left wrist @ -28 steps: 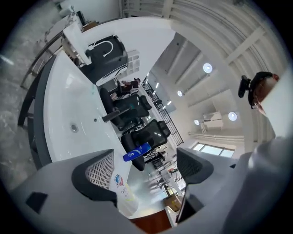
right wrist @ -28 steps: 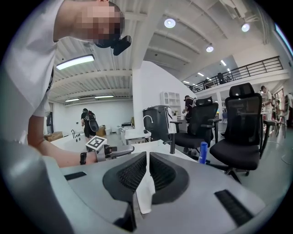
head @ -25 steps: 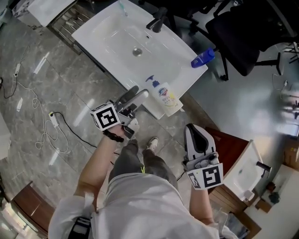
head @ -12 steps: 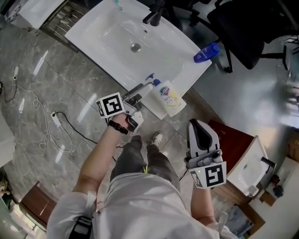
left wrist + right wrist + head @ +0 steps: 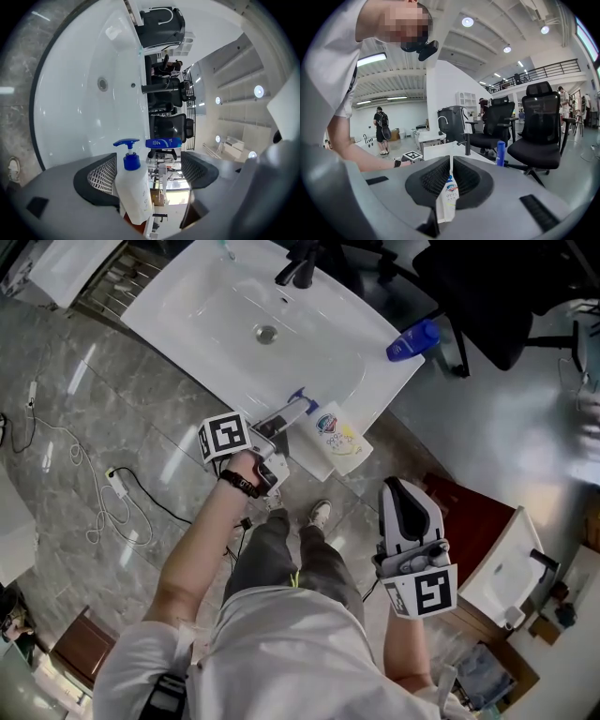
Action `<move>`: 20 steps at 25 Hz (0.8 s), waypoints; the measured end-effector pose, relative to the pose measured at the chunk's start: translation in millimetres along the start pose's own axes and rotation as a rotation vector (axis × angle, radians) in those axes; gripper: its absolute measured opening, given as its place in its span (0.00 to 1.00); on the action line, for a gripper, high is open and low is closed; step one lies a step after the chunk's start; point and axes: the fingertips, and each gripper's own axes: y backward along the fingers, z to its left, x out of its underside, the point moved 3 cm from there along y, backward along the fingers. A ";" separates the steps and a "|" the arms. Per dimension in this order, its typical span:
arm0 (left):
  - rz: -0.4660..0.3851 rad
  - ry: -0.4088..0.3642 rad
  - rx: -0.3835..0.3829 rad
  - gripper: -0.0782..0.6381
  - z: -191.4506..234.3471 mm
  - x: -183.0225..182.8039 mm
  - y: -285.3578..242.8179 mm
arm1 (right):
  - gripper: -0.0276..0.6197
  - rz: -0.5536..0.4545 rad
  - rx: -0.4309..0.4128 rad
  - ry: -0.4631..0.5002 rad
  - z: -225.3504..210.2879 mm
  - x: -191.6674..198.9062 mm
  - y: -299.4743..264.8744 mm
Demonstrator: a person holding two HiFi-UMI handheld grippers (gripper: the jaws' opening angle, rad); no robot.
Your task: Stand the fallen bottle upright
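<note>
My left tongs (image 5: 149,161) gape wide around the fallen pump bottle (image 5: 336,435), not yet gripping it. My right tongs (image 5: 450,161), nearly closed, hold nothing. The bottle lies on the washbasin's (image 5: 202,320) front edge near its right corner, base overhanging. I reckon one clumsy nudge would drop it.

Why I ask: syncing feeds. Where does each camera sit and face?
Head view: on the head, steeply down at sink, left gripper, right gripper, forearms, legs.
Left gripper view: on left gripper, along its open jaws toward pump bottle.
Right gripper view: on right gripper, past shut jaws toward the sink; a forearm shows.
Shared: pump bottle, blue bottle.
</note>
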 end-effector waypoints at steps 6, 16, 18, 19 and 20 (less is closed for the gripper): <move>0.034 0.035 -0.012 0.70 5.9 -0.6 -13.4 | 0.11 -0.007 0.022 -0.019 -10.7 0.3 -0.6; 0.126 0.065 -0.083 0.70 11.8 -2.2 -38.7 | 0.11 -0.027 0.070 -0.046 -21.3 -0.1 5.6; 0.131 0.065 -0.101 0.70 13.0 -5.4 -43.3 | 0.11 -0.033 0.081 -0.051 -23.3 -2.1 7.4; 0.132 0.060 -0.108 0.69 13.5 -6.9 -45.3 | 0.11 -0.034 0.085 -0.054 -24.5 -2.9 8.6; 0.135 0.051 -0.115 0.68 14.3 -7.5 -47.0 | 0.11 -0.035 0.090 -0.056 -26.1 -3.4 10.1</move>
